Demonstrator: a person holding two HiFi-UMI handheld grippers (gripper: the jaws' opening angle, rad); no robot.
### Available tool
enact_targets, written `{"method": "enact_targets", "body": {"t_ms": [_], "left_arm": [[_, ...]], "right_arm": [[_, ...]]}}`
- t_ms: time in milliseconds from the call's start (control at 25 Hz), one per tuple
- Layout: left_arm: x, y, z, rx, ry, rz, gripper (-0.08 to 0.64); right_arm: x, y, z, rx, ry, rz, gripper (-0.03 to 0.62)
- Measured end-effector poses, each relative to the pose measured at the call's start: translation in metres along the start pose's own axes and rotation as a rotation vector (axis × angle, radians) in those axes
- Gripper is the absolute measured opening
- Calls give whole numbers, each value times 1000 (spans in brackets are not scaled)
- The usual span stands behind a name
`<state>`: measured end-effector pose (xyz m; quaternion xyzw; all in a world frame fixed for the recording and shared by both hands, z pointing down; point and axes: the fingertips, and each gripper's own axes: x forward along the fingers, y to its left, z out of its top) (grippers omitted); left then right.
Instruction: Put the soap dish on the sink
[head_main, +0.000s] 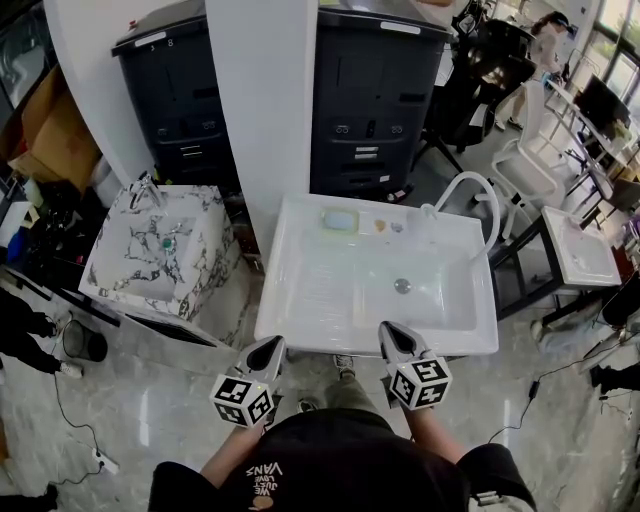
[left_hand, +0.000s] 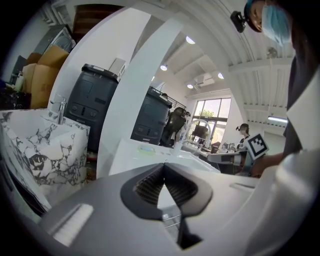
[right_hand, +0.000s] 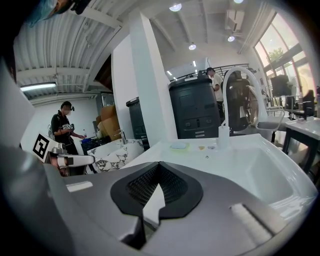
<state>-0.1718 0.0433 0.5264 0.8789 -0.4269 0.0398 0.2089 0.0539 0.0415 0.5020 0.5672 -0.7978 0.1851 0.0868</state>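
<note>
Both claws are shut with nothing between them: our left claw (head_main: 272, 348) and right claw (head_main: 390, 333) hover at the sink's near edge. The soap dish (head_main: 340, 220) sits on the sink's (head_main: 310, 300) back ledge, so we judge placing done; next we need only pull away. Bits beside the dish are too small to name.

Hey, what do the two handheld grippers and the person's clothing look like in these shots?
The left gripper and right gripper are matching light grey shells that taper toward the tip, lined inside with black ribbed pads. Each carries a white cube printed with black square markers. No cables show. The person wears a black top with white lettering.
</note>
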Motion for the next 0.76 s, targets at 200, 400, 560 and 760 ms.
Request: {"method": "enact_targets", "body": {"t_ms": [200, 400, 560, 760], "left_arm": [[-2, 0, -1, 15, 5, 1, 52], [-3, -3, -5, 10, 12, -6, 52], [-2, -3, -5, 5, 11, -5, 52], [-2, -2, -5, 1, 4, -2, 52]], "right_arm": [[1, 3, 0, 3, -4, -1, 2], [0, 6, -4, 16, -8, 3, 2], [1, 7, -6, 17, -3, 10, 2], [2, 6, -6, 13, 0, 12, 3]]}}
